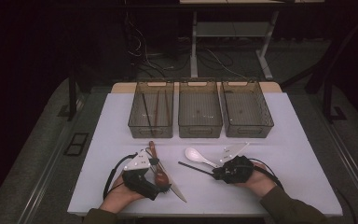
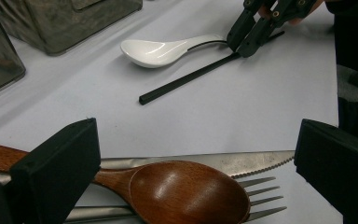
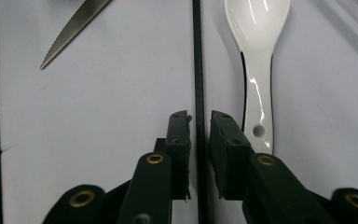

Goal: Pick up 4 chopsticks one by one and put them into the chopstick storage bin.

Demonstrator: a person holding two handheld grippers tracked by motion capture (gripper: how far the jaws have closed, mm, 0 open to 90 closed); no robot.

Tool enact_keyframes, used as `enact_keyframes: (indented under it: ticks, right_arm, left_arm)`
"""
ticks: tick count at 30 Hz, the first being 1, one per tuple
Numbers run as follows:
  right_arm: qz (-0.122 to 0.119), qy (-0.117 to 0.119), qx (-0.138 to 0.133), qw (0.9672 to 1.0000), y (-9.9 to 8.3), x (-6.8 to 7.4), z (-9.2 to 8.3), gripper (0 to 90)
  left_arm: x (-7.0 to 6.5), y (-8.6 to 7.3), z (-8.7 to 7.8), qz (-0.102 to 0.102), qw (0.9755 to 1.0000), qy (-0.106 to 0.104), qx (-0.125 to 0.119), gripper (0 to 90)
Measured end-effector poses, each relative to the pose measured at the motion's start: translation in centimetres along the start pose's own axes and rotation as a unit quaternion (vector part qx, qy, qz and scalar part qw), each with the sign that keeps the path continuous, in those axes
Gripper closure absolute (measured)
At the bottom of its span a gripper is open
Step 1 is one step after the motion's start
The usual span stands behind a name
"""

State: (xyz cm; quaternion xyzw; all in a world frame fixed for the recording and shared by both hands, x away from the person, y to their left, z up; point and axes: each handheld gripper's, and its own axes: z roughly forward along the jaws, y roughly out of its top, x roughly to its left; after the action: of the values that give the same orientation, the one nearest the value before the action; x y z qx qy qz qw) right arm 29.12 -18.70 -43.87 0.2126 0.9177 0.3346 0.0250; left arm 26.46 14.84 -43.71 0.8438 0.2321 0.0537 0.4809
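Note:
A black chopstick [image 1: 193, 168] [image 2: 186, 79] [image 3: 197, 56] lies on the white table top, beside a white ceramic spoon [image 1: 196, 155] [image 2: 158, 49] [image 3: 256, 28]. My right gripper [image 1: 216, 173] [image 2: 240, 46] [image 3: 199, 116] straddles the chopstick's near part. Its jaws stand narrowly apart, and a thin gap shows on each side of the stick. My left gripper [image 1: 161, 176] [image 2: 196, 154] is wide open over a wooden spoon [image 1: 152, 149] [image 2: 186, 193], a serrated knife [image 1: 177, 192] [image 2: 242, 161] [image 3: 70, 28] and a fork [image 2: 261, 198], gripping none of them.
Three smoky plastic bins stand in a row at the back: the left bin [image 1: 151, 131] holds chopsticks [image 1: 147, 109], while the middle bin [image 1: 200, 131] and the right bin [image 1: 249, 131] look bare inside. The table's front edge is close to both forearms.

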Motion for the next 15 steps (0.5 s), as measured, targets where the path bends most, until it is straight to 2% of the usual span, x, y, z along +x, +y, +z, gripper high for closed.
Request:
enact_keyframes:
  ticks: [1,10,15]
  right_arm:
    - [-0.006,-0.008,0.001,0.9999,0.09,-0.04,0.17,78.5]
    - [-0.026,-0.026,-0.004,0.9993,0.03,0.47,0.59,84.3]
    - [-0.022,-0.023,-0.008,0.9995,-0.04,0.57,0.61,85.2]
  left_arm:
    - [-0.01,0.0,-0.01,-0.001,1.0,0.0,0.0,0.0]
    - [-0.02,-0.01,0.03,0.001,1.0,0.0,0.001,0.0]
    - [-0.01,-0.02,0.03,0.001,1.0,0.0,0.002,0.0]
